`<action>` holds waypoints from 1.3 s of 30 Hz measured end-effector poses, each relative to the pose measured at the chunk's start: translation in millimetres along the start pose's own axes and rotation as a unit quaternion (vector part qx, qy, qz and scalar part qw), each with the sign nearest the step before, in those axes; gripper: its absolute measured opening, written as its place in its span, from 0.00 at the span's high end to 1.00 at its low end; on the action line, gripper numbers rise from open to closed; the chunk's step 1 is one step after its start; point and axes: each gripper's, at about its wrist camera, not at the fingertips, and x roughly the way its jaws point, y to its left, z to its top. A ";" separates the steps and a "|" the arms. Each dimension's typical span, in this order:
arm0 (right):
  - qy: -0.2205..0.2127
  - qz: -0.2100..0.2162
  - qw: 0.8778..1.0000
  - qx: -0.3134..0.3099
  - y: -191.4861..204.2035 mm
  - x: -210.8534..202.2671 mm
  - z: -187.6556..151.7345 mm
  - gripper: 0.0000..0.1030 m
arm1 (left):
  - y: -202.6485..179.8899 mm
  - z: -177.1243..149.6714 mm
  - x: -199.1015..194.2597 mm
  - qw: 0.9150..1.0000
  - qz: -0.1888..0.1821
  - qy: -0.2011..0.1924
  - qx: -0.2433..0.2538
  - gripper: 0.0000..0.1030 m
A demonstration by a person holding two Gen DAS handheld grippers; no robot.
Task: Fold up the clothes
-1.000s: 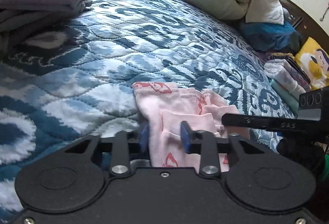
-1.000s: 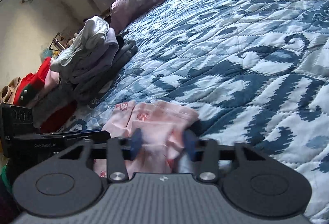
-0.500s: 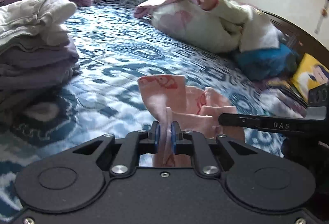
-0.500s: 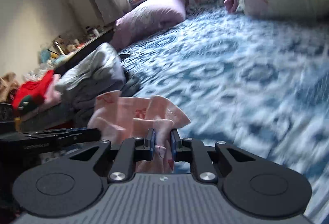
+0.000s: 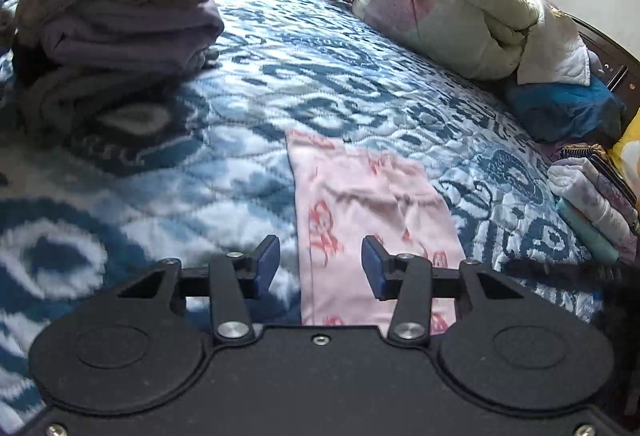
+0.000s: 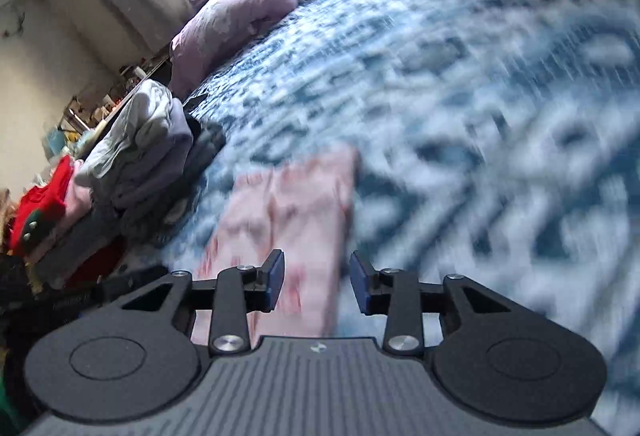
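A small pink garment [image 5: 368,204] with red prints lies flat and spread lengthwise on the blue-and-white quilt [image 5: 280,84]. My left gripper [image 5: 319,266] is open just above its near left edge, with nothing between the blue pads. In the right wrist view the same pink garment [image 6: 292,212] appears blurred by motion. My right gripper [image 6: 317,282] is open over its near right edge, holding nothing. The tip of the other gripper shows at each view's side.
A stack of folded grey and lilac clothes [image 5: 112,20] sits on the left of the bed. A bunched floral duvet [image 5: 460,8] and a blue bundle [image 5: 560,108] lie at the far right, folded items [image 5: 592,196] beside them. A lilac pillow [image 6: 232,20] lies near the wall.
Both grippers shut on the pink garment, lifted it, then laid it out flat on the quilt and opened. The garment now lies longer and smoother than before.
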 end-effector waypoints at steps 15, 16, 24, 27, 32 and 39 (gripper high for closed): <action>-0.043 0.013 0.999 -0.025 -13.8 -21.5 -61.0 0.62 | -23.4 31.7 50.6 0.997 0.031 0.022 0.074 0.70; -0.047 0.006 0.998 -0.047 -6.6 -20.5 -61.4 0.60 | -25.8 33.7 53.5 0.995 0.035 0.023 0.086 0.70; -0.036 -0.008 0.993 -0.110 18.6 -6.6 -55.3 0.37 | -36.7 46.0 77.8 0.985 0.058 0.065 0.146 0.78; -0.031 0.003 0.993 -0.116 21.5 -9.0 -54.7 0.34 | -41.8 45.7 84.2 0.982 0.067 0.078 0.160 0.86; -0.026 0.014 0.994 -0.110 20.9 -9.4 -53.9 0.31 | -48.6 46.9 75.1 0.980 0.080 0.073 0.165 0.99; -0.037 0.018 0.995 -0.090 14.2 -12.4 -57.0 0.32 | -62.7 48.4 20.6 0.982 0.089 0.014 0.165 0.99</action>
